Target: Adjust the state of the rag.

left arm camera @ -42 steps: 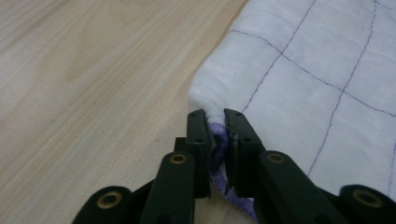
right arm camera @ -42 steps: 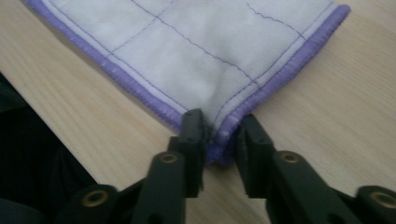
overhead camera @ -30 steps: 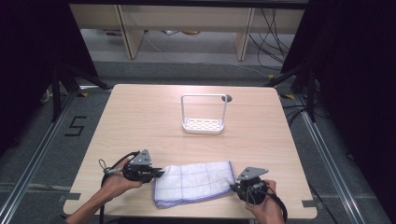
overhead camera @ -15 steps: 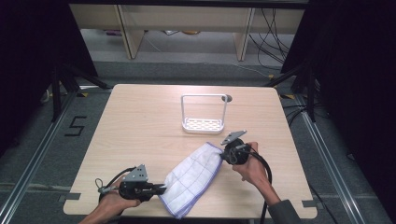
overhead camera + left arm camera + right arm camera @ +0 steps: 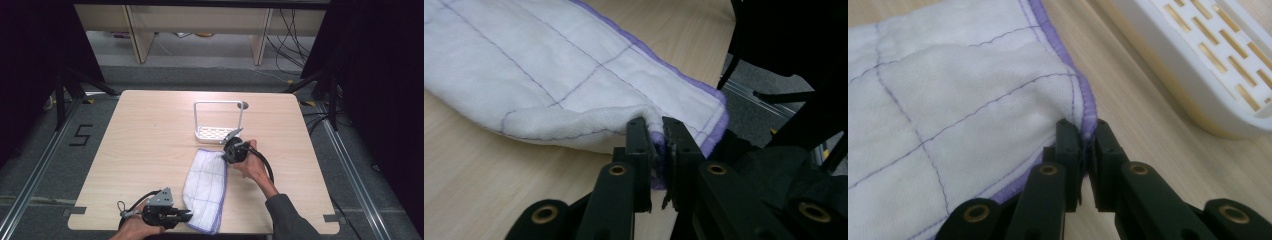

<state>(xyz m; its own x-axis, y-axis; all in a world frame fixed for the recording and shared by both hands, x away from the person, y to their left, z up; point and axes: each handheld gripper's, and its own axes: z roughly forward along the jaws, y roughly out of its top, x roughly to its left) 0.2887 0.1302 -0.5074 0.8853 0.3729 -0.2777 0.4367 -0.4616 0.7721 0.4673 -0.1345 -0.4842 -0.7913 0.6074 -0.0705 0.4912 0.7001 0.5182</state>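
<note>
The cloth [image 5: 206,186] at lower centre of the high view is soft white woven fabric, quilted with thin purple stitching and bound in a purple hem (slightly fuzzy in the left gripper view). The desk [image 5: 150,135] has a pale wood-grain top, smooth and matt. The rack [image 5: 215,131] above the cloth has a glossy white plastic slotted base with a thin white frame. The jaws of both grippers are matt black plastic with brass-coloured rivets.
</note>
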